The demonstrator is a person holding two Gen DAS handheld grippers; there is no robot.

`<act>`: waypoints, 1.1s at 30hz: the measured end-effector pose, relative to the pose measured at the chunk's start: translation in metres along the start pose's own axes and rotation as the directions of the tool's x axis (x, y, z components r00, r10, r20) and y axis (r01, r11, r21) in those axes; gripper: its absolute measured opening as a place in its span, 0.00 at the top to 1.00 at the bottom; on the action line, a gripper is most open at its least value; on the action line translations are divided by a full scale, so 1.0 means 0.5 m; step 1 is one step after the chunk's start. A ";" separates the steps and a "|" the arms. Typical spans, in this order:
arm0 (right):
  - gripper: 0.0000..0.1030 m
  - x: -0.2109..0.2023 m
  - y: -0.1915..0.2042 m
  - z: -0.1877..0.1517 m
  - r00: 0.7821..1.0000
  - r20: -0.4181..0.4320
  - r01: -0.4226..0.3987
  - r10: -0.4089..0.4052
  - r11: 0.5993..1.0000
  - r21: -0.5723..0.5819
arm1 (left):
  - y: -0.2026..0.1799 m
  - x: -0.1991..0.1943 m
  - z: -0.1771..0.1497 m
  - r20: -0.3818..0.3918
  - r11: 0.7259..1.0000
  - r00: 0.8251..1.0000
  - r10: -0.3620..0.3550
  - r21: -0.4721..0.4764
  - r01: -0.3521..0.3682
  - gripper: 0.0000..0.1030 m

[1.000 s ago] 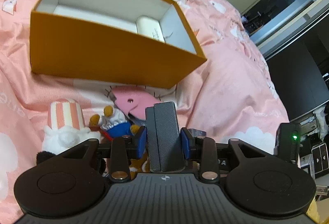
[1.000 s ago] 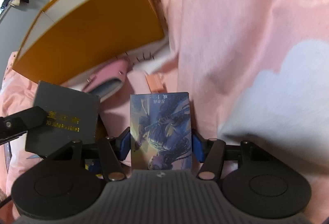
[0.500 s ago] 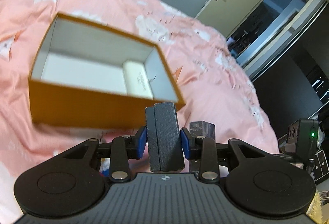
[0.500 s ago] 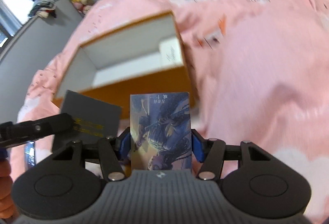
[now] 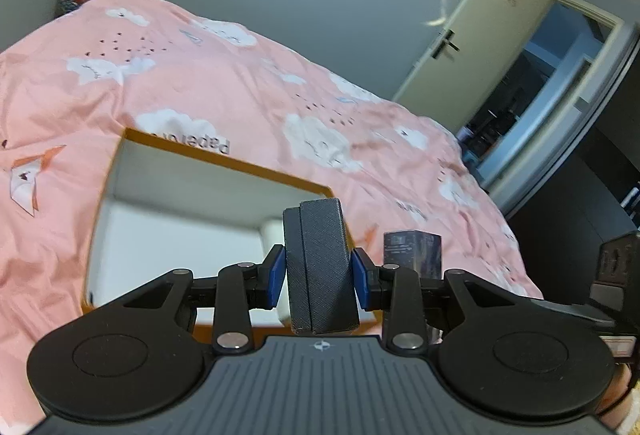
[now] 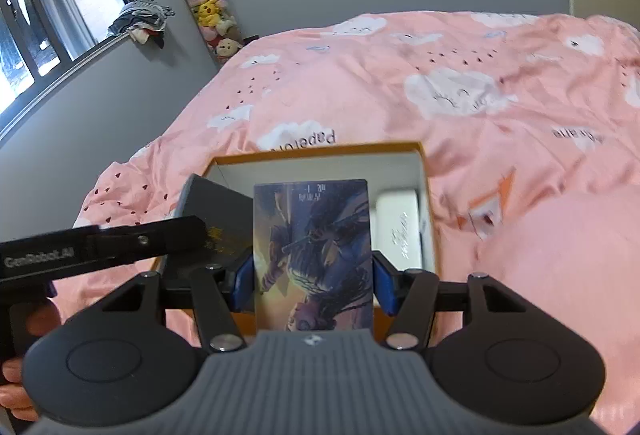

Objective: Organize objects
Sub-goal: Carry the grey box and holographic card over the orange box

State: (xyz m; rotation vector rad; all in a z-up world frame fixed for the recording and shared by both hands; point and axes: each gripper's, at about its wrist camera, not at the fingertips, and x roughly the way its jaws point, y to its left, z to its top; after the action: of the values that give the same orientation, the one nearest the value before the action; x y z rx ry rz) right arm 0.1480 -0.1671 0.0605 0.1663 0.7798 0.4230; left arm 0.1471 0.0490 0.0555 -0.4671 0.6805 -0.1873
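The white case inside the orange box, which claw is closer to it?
Right, I think. The white case lies just beyond and right of the right claw, which grips a picture card. The left claw, gripping a dark grey box, hangs nearby too, farther left.

Both wrist cams are sitting just behind their own jaws, looking fwd & tilting down over the bed; left cam is facing across the pink duvet [image 5: 224, 87] twd the door [image 5: 476, 23] at right, w/ the orange box [image 5: 224, 161] close below; right cam is facing the grey wall & window [image 6: 36, 31] at left, looking into the same orange box [image 6: 320, 149] from near; both views are sharing the box, the duvet & the plush column [image 6: 206, 9] in the corner; right cam is also catching the left gripper [image 6: 100, 249] at its left edge.
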 end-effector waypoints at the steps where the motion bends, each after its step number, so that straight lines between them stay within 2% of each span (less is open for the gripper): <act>1: 0.42 0.011 0.004 0.010 1.000 -0.003 -0.003 0.003 1.000 -0.007 | 0.008 0.006 0.006 0.001 1.000 1.000 0.007 -0.007 -0.007 0.62; 8: 0.42 0.105 0.013 0.056 0.998 -0.055 0.001 -0.003 1.000 -0.026 | 0.070 0.066 0.038 -0.026 0.998 0.998 0.054 -0.043 -0.055 0.63; 17: 0.42 0.261 -0.013 0.080 0.977 -0.215 0.021 -0.014 0.999 0.028 | 0.156 0.151 0.047 -0.119 0.990 0.990 0.079 -0.103 -0.092 0.63; 21: 0.42 0.295 -0.024 0.078 0.972 -0.233 0.043 -0.037 0.999 0.021 | 0.182 0.192 0.056 -0.151 0.982 0.985 0.082 -0.155 -0.106 0.63; 25: 0.42 0.314 -0.038 0.080 0.970 -0.239 0.054 -0.048 0.998 0.022 | 0.181 0.234 0.054 -0.142 0.962 0.977 0.161 -0.197 -0.187 0.63; 33: 0.42 0.336 -0.067 0.086 0.966 -0.245 0.088 -0.085 0.996 -0.002 | 0.158 0.312 0.050 -0.181 0.954 0.970 0.162 -0.223 -0.201 0.63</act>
State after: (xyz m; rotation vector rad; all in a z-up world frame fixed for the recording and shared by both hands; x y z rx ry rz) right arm 0.2950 -0.1252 -0.0277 0.0882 1.0285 0.3611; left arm 0.2838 0.0784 -0.0522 -0.6217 0.9059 0.0334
